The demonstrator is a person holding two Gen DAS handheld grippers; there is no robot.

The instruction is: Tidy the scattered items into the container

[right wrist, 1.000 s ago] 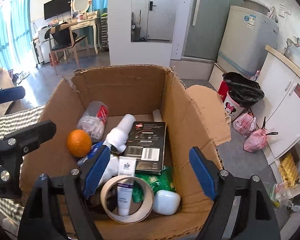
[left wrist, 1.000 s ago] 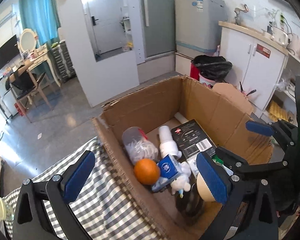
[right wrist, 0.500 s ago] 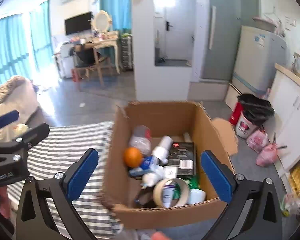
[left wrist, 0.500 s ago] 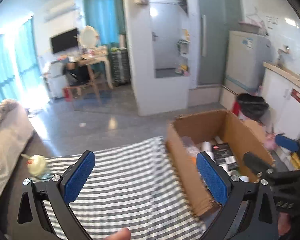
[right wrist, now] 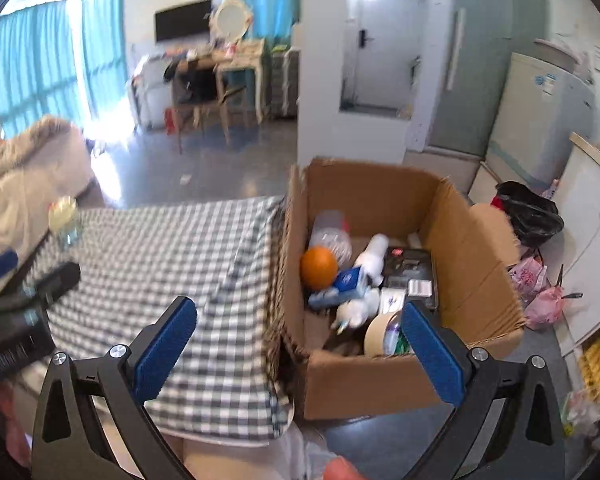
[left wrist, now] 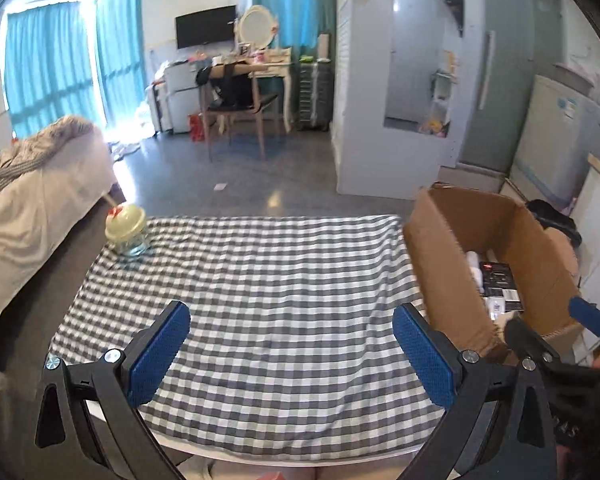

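**Spotter:** Fingers, both sides?

**Me:** My left gripper [left wrist: 290, 350] has its blue fingers [left wrist: 158, 354] spread wide, nothing between them, just the gingham cloth [left wrist: 268, 280] on the desk below. My right gripper [right wrist: 298, 346] is spread wide too, and empty. It points down at the seam where the cloth meets the cardboard box [right wrist: 472, 276].

**Spotter:** Where does the box sit?

**Me:** At the right end of the desk, touching the cloth's edge, flaps open. In the left wrist view it lies at the right, partly behind my right gripper.

**Spotter:** Contents?

**Me:** From the right wrist view: an orange [right wrist: 319, 267] against the left wall, a clear plastic container [right wrist: 332, 232] behind it, a white bottle [right wrist: 374, 254] lying tilted, a blue packet [right wrist: 342, 286] in front of the orange, a black flat box with a barcode label [right wrist: 410, 270], and a roll of tape [right wrist: 382, 334] near the front wall. Smaller pieces under them I cannot tell apart.

**Spotter:** Anything left on the cloth?

**Me:** One item: a small glass jar with a pale green lid [left wrist: 126, 230] at the far left corner, well apart from the box. The right wrist view shows it blurred.
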